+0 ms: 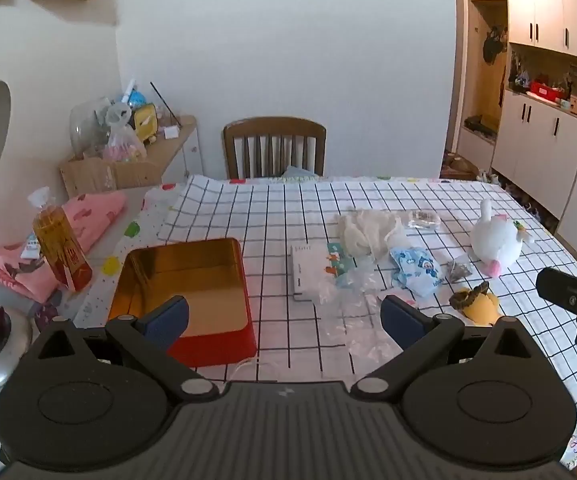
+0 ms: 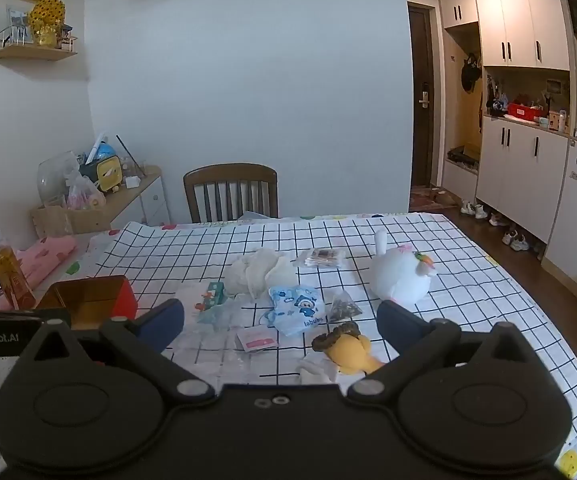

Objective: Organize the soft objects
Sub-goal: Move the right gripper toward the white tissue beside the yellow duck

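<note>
A: Judging from the red tin (image 1: 192, 300) with its gold lining, nothing has been sorted yet; its inside is seen bare at lower left of the left wrist view.

B: Agreed. The soft things are all left out on the checked tablecloth (image 1: 272, 208). The white plush toy (image 2: 400, 280) is seen right of centre in the right wrist view, the yellow plush (image 2: 352, 350) low in the frame just ahead of the right gripper (image 2: 280, 322), the blue printed cloth (image 2: 298, 308) at centre, and the cream crumpled fabric (image 2: 260, 272) above it.

A: And the grippers?

B: The right one's jaws are spread wide with nothing between them. The left gripper (image 1: 284, 314) is likewise held apart and empty, low in its own view, with one finger over the tin's near corner.

A: What else is noted?

B: A packet of cotton swabs (image 2: 322, 258), a small dark sachet (image 2: 344, 306), a pink packet (image 2: 256, 339), a white box (image 1: 304, 272) and clear plastic wrap (image 1: 340, 280) are mixed among the soft items. A bottle of amber liquid (image 1: 58, 240) and folded pink cloth (image 1: 88, 216) are placed at far left.

A: So the whole job is judged to remain, if the tin is meant as the container.
</note>
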